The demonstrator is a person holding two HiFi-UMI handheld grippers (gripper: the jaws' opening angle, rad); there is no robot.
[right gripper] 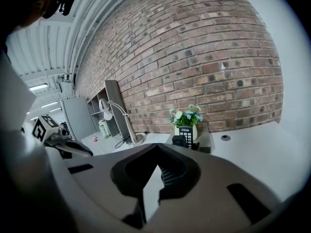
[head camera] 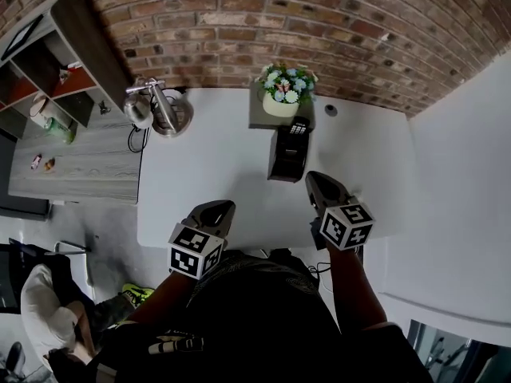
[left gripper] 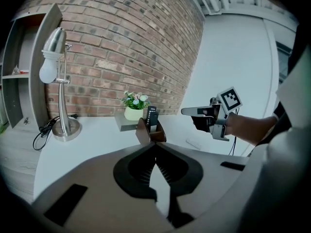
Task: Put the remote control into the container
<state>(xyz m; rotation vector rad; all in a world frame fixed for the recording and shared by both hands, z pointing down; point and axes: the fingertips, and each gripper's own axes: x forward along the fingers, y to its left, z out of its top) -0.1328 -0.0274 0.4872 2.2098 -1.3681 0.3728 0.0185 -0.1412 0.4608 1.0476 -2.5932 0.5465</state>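
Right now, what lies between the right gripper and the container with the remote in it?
Nothing. The head view shows only bare white table between the right gripper and the container.

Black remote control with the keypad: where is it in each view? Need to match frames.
Head view: upper centre, the black remote control stands in the dark brown open-topped container, just below the white pot of flowers in the picture.
Left gripper view: centre, sticking up out of the container.
Right gripper view: right of centre, in front of the pot.
Shared landmark: the pot of flowers.
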